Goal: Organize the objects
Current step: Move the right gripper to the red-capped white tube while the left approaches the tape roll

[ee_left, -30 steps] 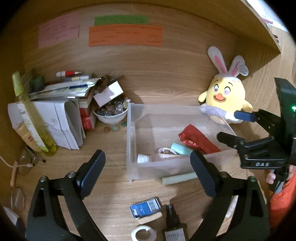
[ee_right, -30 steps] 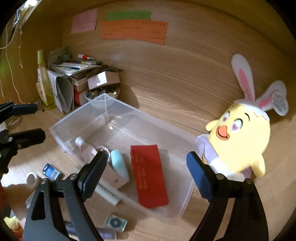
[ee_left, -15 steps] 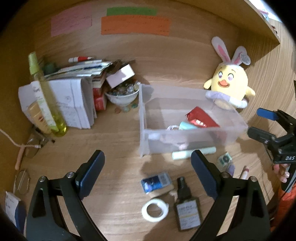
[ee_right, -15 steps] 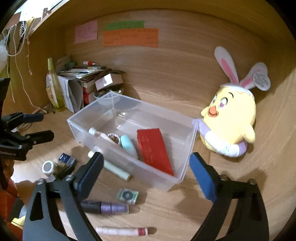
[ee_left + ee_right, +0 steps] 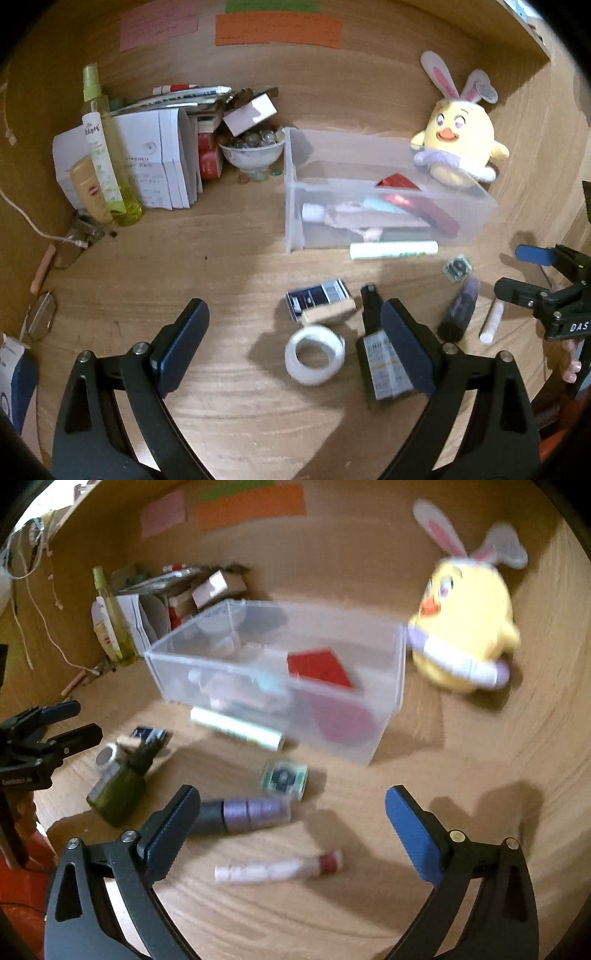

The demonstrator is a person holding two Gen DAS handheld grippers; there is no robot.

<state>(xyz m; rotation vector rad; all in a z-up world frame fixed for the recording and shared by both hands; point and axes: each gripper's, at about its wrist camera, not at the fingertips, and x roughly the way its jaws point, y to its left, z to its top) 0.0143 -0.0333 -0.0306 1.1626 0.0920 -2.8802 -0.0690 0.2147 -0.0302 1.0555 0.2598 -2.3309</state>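
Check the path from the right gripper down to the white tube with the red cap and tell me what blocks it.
Nothing visible does. The right gripper hangs open above the white tube, which lies alone on bare wood. The purple tube lies beside it, apart, nearer the clear bin.

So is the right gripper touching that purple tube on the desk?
Apart. The right wrist view shows the right gripper open, jaws raised above the desk, with the purple tube lying untouched beyond them.

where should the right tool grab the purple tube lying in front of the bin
Grip the purple tube across its lavender middle, coming straight down. It lies flat on its side, so the round sides are exposed. The open right tool is empty and hangs near it.
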